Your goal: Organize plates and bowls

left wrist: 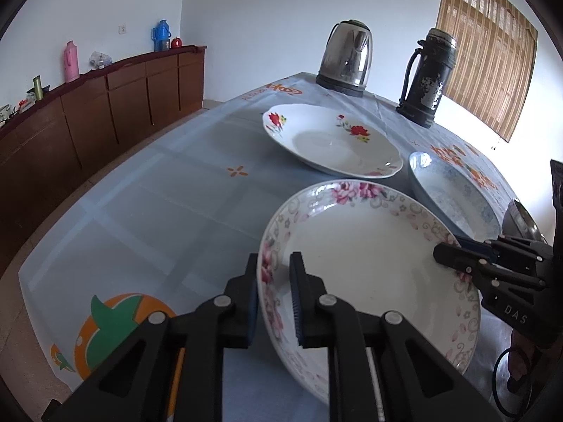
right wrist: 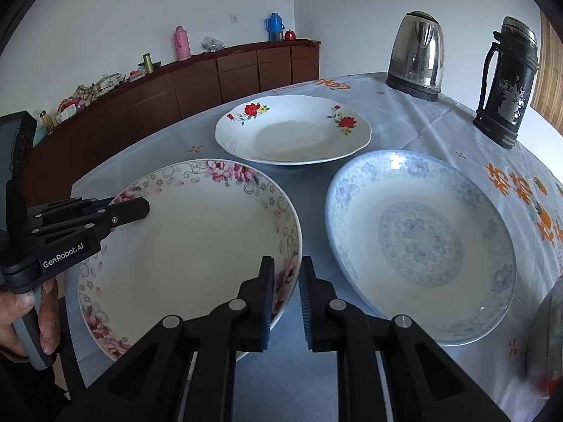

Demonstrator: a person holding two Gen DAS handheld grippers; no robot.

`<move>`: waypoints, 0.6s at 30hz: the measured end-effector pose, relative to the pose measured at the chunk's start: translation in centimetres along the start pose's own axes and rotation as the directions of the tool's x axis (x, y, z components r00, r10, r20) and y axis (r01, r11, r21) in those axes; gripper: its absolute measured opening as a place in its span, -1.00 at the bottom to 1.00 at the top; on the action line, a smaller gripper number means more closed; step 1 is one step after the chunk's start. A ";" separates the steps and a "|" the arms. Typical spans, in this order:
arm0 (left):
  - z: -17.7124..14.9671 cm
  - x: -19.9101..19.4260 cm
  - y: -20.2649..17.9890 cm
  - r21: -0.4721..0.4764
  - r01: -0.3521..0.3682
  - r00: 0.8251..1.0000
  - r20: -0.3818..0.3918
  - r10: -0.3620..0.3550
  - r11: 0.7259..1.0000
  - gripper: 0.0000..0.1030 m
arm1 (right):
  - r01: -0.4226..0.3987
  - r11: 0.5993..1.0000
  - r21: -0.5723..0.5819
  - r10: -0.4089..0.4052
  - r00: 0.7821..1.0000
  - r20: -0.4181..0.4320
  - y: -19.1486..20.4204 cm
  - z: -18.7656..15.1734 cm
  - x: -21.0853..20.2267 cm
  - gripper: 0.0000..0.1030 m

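Note:
A deep white plate with a pink-flower rim (left wrist: 369, 263) (right wrist: 197, 239) is nearest to me on the blue tablecloth. My left gripper (left wrist: 274, 263) is shut on its left rim, which runs between the two pads. My right gripper (right wrist: 285, 263) is shut on the opposite rim. Each gripper shows in the other's view, the right gripper (left wrist: 443, 253) at the plate's right edge and the left gripper (right wrist: 140, 207) at its left edge. A red-flowered plate (left wrist: 330, 144) (right wrist: 292, 130) lies behind it. A pale blue patterned plate (left wrist: 454, 200) (right wrist: 418, 239) lies to its right.
A steel kettle (left wrist: 346, 56) (right wrist: 417, 56) and a worn dark flask (left wrist: 427, 77) (right wrist: 506, 81) stand at the table's far end. A steel bowl (left wrist: 520, 218) shows at the right edge. A brown sideboard (left wrist: 105, 105) lines the left wall. A hand (right wrist: 21, 316) holds the left gripper.

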State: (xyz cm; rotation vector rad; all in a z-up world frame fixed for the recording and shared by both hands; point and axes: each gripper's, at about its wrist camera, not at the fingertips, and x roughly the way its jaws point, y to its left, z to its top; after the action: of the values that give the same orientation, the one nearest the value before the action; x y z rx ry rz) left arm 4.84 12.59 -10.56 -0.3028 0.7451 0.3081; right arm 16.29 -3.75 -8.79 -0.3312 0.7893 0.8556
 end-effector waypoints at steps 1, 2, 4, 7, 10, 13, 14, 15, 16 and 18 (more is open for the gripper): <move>0.0 0.0 -0.1 -0.001 -0.006 1.000 0.001 0.006 1.000 -0.73 | 0.005 1.000 -0.007 -0.005 1.000 0.010 0.1 -0.1 0.0 -0.70; 0.0 0.0 -0.1 -0.002 -0.012 1.000 0.004 0.012 1.000 -0.72 | 0.016 1.000 -0.013 -0.016 1.000 0.018 0.3 -0.2 -0.1 -0.70; -0.1 0.0 -0.3 -0.002 -0.027 1.000 0.012 0.027 1.000 -0.71 | 0.025 1.000 -0.017 -0.025 0.999 0.024 0.5 -0.3 -0.1 -0.69; -0.2 0.0 -0.3 -0.004 -0.026 0.999 0.024 0.027 1.000 -0.70 | 0.014 1.000 -0.015 -0.013 1.000 0.025 0.3 -0.3 -0.1 -0.69; -0.2 0.0 -0.1 -0.027 -0.022 0.999 0.024 0.022 0.999 -0.71 | 0.026 0.999 -0.027 -0.025 0.999 0.026 0.5 -0.4 -0.2 -0.69; -0.5 -0.3 -0.2 -0.028 -0.031 0.999 0.031 0.032 0.999 -0.75 | 0.020 0.999 -0.027 -0.020 0.999 0.027 0.5 -0.5 -0.2 -0.69; -0.5 -0.4 -0.1 -0.034 -0.033 0.999 0.033 0.034 0.999 -0.78 | 0.021 0.999 -0.028 -0.020 0.999 0.028 0.5 -0.5 -0.2 -0.69; -0.5 -0.5 -0.1 -0.040 -0.035 0.999 0.032 0.036 0.999 -0.78 | 0.023 0.999 -0.029 -0.022 0.999 0.030 0.5 -0.5 -0.3 -0.70; -0.5 -0.5 -0.1 -0.041 -0.038 0.999 0.032 0.039 0.998 -0.78 | 0.026 0.999 -0.033 -0.025 0.999 0.037 0.6 -0.5 -0.4 -0.70; -0.5 -0.6 -0.2 -0.047 -0.039 0.999 0.034 0.040 0.998 -0.78 | 0.025 0.999 -0.036 -0.023 0.998 0.056 0.6 -0.5 -0.8 -0.70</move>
State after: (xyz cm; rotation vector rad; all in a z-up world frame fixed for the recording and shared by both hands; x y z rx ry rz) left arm 4.22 12.14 -10.44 -0.3257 0.7108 0.3674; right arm 15.23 -4.06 -8.51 -0.3477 0.7176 0.8545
